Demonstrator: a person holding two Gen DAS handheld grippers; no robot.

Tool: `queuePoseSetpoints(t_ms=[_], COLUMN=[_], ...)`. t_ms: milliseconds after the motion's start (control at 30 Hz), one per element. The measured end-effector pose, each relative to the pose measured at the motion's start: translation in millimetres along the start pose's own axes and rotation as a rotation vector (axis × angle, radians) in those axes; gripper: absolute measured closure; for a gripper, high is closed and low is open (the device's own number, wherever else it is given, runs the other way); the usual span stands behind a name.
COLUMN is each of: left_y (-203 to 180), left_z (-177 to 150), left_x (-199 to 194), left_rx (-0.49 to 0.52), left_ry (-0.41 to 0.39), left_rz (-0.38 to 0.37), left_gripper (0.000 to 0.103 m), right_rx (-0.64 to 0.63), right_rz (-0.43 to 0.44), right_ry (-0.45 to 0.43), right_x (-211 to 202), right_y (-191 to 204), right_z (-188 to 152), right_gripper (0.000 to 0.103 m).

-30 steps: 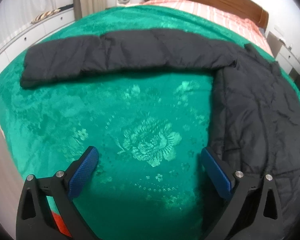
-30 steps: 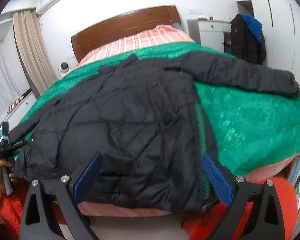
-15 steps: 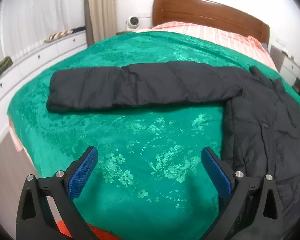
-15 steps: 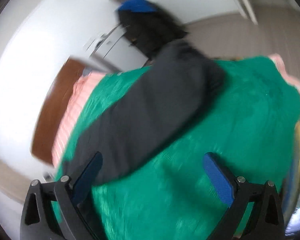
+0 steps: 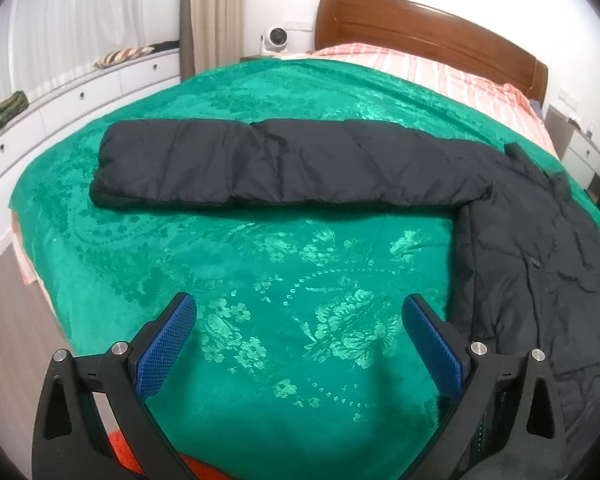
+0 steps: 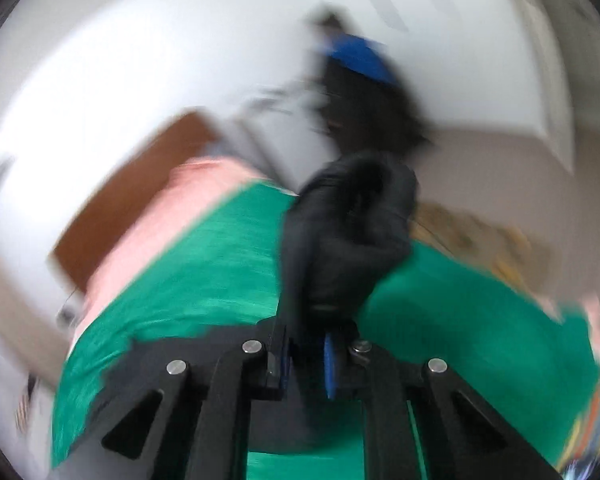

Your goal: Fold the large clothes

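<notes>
A black quilted jacket [image 5: 540,264] lies on the green bedspread [image 5: 284,288]. Its left sleeve [image 5: 268,164] stretches flat across the bed to the left. My left gripper [image 5: 298,332] is open and empty, hovering over bare bedspread just left of the jacket's body. In the blurred right wrist view my right gripper [image 6: 306,356] is shut on the end of the jacket's other sleeve [image 6: 348,236], which bunches up in front of the jaws above the bedspread [image 6: 188,296].
A wooden headboard [image 5: 432,28] and striped pink bedding [image 5: 432,72] are at the far end. White drawers [image 5: 72,96] run along the left wall. A dark coat with blue [image 6: 364,84] hangs by the far wall.
My right gripper swung to the right sleeve end and closed on it, and the view is blurred with motion. My left gripper drew back slightly and stayed open.
</notes>
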State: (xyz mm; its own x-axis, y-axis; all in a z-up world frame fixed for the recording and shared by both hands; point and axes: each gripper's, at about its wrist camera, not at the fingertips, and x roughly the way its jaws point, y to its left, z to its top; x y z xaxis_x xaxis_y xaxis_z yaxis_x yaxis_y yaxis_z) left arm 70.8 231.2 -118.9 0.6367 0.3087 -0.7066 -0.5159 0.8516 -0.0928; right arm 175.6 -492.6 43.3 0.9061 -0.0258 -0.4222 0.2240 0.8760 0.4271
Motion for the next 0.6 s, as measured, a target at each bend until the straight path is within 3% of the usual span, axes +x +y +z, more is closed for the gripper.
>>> queuePoseSetpoints(t_ms=[67, 167, 267, 333, 367, 400, 433, 500, 600], left_y=[0, 2, 7, 9, 10, 10, 11, 12, 14], left_z=[0, 0, -1, -1, -1, -1, -1, -2, -3], left_x=[1, -1, -2, -1, -1, 0, 0, -1, -3], left_rx=[-0.003, -0.014, -0.034, -0.048, -0.054, -0.058, -0.061, -0.067, -0.077], left_ry=[0.005, -0.002, -0.005, -0.002, 0.002, 0.004, 0.005, 0.003, -0.003], left_rz=[-0.006, -0.02, -0.035, -0.045, -0.05, -0.054, -0.055, -0.056, -0.065], left_gripper=[0.001, 0.001, 0.001, 0.001, 0.001, 0.001, 0.001, 0.001, 0.001], right_rx=[-0.167, -0.33, -0.431, -0.445, -0.441, -0.419, -0.375, -0.281, -0.282], right_rz=[0.14, 0.306, 0.418, 0.449, 0.46, 0.471, 0.487, 0.503, 0.519], right_ry=[-0.027, 0.0, 0.08, 0.13, 0.185, 0.28, 0.374, 0.478, 0.6], right_x=[-10, -5, 23, 46, 62, 87, 107, 122, 106], right_y=[94, 204, 300, 338, 353, 366, 372, 371, 366], right_z=[17, 8, -37, -76, -97, -119, -141, -189, -261], right_gripper=[0.089, 0.09, 0.09, 0.088, 0.071, 0.027, 0.009, 0.005, 0.005])
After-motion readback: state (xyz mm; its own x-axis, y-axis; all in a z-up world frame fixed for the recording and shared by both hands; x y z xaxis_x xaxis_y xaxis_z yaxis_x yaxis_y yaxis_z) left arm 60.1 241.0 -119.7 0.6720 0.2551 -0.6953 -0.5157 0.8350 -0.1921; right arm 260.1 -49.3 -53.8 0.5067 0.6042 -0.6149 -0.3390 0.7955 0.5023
